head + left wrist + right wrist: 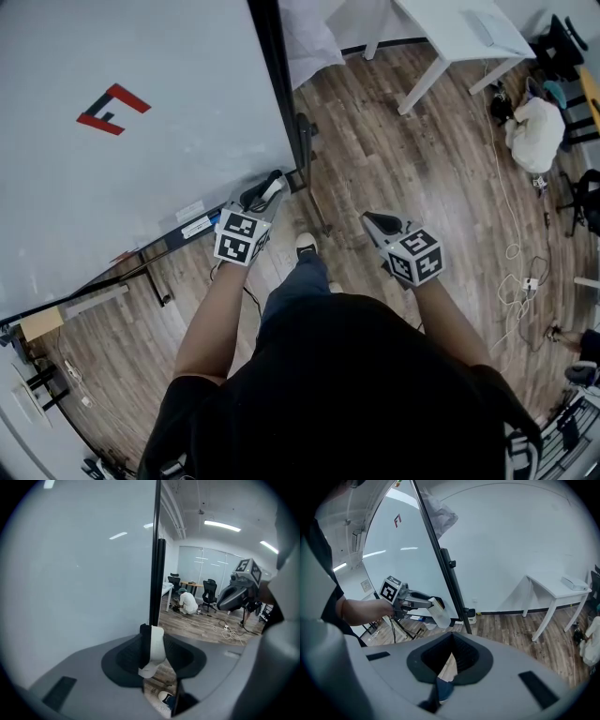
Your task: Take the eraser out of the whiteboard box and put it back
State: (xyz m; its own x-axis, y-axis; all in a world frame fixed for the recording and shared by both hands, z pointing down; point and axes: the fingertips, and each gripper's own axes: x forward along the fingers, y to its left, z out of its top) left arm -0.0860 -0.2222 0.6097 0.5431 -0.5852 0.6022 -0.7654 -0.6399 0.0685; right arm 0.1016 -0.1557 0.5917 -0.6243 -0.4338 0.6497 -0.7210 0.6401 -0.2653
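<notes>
Left gripper (269, 191) is clamping the eraser (155, 648) between its jaws. The eraser is standing upright there, white side to the right and dark side to the left. It is hanging in the air just beside the lower right corner of the whiteboard (141, 159), next to the black frame post (156, 550). It is out of the tray (190, 229) that is running along the board's bottom edge, and sitting a little to the right of it.

Right gripper (451, 654) is holding its jaws pressed together with nothing between them. It is hovering over the wood floor (394, 169), well apart from the board and to the right of the person's shoe (306, 246). Its camera is looking at the left gripper and the eraser from the side.

Farther off, a white table (459, 33) is standing by the wall. A person in white (189, 603) is crouching on the floor near some office chairs (208, 592).
</notes>
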